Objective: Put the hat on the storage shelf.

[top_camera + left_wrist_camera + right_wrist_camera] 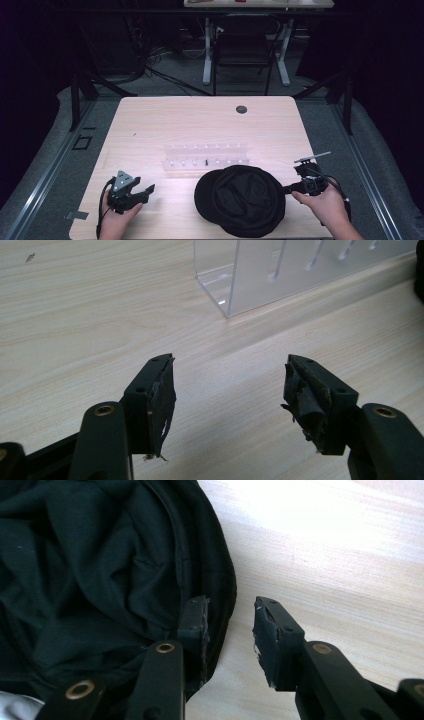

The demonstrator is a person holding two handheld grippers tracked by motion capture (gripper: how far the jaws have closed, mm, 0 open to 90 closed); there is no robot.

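One black cap (pixel 241 200) lay on the wooden table (pixel 165 120), and it served as the mark for everything else: one clear plastic rack (pixel 206 159) stood just beyond it, one dark round grommet (pixel 241 109) sat in the tabletop well beyond it, and two grippers flanked it, one held in each hand. The cap was near the person's edge of the table, a little right of the middle. It was soft, dark fabric, rumpled into folds across the crown, with a rounded outline and a flat brim jutting toward the left side; in the right gripper view its edge showed a stitched seam running along the rim (pixel 200 555). The right gripper (pixel 231 630) sat at the cap's right edge, its jaws partly apart, one of them lying over the cap's rim and the other on bare wood just beside it; a gap showed between the outer pad and the fabric, so nothing was clamped. The right hand (pixel 325 202) held it close against the cap. The left gripper (pixel 227 390) was well to the left of the cap, its jaws spread wide over bare wood with nothing between them, and the worn tape on its pads (pixel 162 395) hung in shreds. The left hand (pixel 120 220) gripped it from below.
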